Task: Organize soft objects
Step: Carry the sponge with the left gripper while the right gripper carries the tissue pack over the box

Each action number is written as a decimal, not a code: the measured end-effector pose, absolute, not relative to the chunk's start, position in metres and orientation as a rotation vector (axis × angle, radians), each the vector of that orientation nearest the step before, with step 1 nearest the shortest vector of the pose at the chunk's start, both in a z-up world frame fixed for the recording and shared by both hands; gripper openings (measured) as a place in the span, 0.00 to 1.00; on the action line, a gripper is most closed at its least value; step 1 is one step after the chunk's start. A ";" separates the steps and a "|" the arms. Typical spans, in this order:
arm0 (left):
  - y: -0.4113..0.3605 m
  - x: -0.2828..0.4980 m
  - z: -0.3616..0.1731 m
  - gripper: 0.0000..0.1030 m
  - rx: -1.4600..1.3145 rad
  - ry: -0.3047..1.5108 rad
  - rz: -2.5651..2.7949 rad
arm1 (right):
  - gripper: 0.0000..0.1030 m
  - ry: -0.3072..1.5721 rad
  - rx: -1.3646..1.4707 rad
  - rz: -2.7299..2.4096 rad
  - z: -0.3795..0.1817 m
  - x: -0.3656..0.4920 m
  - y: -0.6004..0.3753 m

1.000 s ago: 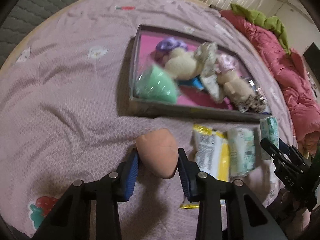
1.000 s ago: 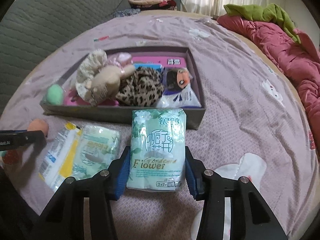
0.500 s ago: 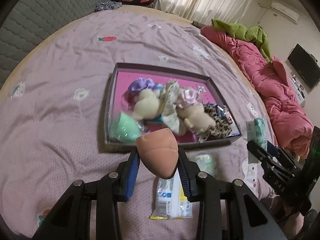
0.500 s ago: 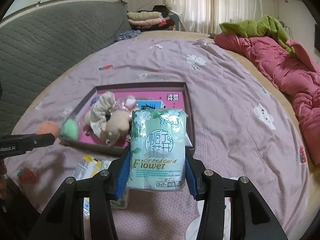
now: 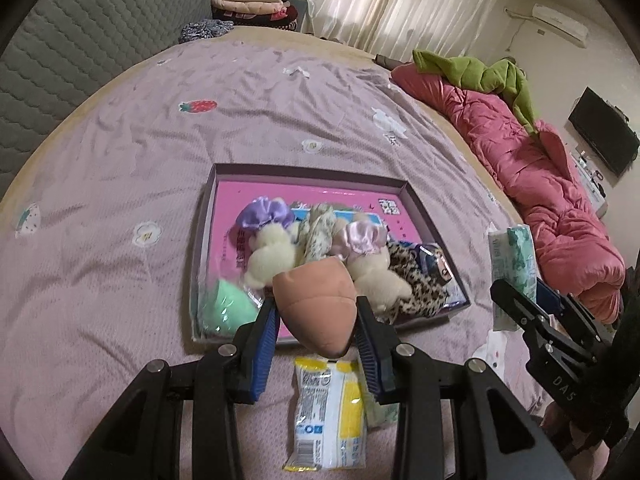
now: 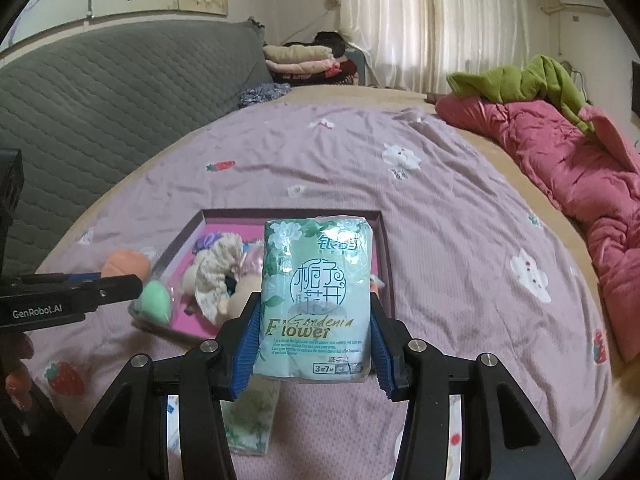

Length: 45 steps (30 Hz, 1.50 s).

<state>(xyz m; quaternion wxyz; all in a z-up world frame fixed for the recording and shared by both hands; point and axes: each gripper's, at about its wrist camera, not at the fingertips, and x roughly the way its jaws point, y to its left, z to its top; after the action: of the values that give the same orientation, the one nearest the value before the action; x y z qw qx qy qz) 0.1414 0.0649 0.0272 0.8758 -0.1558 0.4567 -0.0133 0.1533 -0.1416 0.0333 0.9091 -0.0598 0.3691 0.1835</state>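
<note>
Left wrist view: the left tool (image 5: 316, 312) squeezes a peach sponge (image 5: 316, 306) between its blue pads, lifted above the bed. The sponge hangs over the near edge of the flat box (image 5: 416, 200). Inside the box, a green sponge (image 5: 226, 306) sits in the corner at 9 o'clock from the peach one. Two cream plush toys (image 5: 268, 256) with shiny bows fill the middle, and a leopard cloth (image 5: 420, 280) lies toward 2 o'clock. The far half of the box shows bare pink floor, so there is room there. A yellow and white packet (image 5: 328, 408) lies on the purple bed sheet (image 5: 120, 200) at 6 o'clock, just outside the box. The right tool (image 5: 516, 300) is at 3 o'clock, holding a green tissue pack (image 5: 516, 256). The pink quilt (image 5: 540, 200) lies along the bed's far right edge.

Right wrist view: the right tool (image 6: 316, 320) grips the tissue pack (image 6: 316, 300) upright by both sides, in the air in front of the box (image 6: 384, 240). The left tool (image 6: 136, 280) comes in from 9 o'clock with the peach sponge (image 6: 126, 262) above the green sponge (image 6: 154, 300). Another tissue pack (image 6: 252, 420) lies on the sheet at 6 o'clock.

Half a second ago both tools were lower. Now they are higher, and the box looks farther below. Both grips are unchanged.
</note>
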 end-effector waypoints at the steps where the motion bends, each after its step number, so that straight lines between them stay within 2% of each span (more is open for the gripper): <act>1: 0.064 0.143 0.028 0.37 -0.324 0.953 -0.028 | 0.49 0.758 -0.115 0.383 0.035 0.156 -0.140; 22: 0.070 0.177 0.040 0.37 -0.309 0.922 -0.005 | 0.49 0.720 -0.146 0.405 0.045 0.185 -0.117; 45: 0.067 0.194 -0.006 0.37 -0.304 1.016 0.001 | 0.49 0.796 -0.134 0.386 0.011 0.211 -0.121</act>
<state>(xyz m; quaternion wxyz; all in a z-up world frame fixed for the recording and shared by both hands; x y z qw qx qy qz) 0.1936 0.0670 -0.0056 0.8628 -0.1452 0.4843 0.0007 0.2106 -0.1207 0.0112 0.9016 -0.0646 0.3849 0.1866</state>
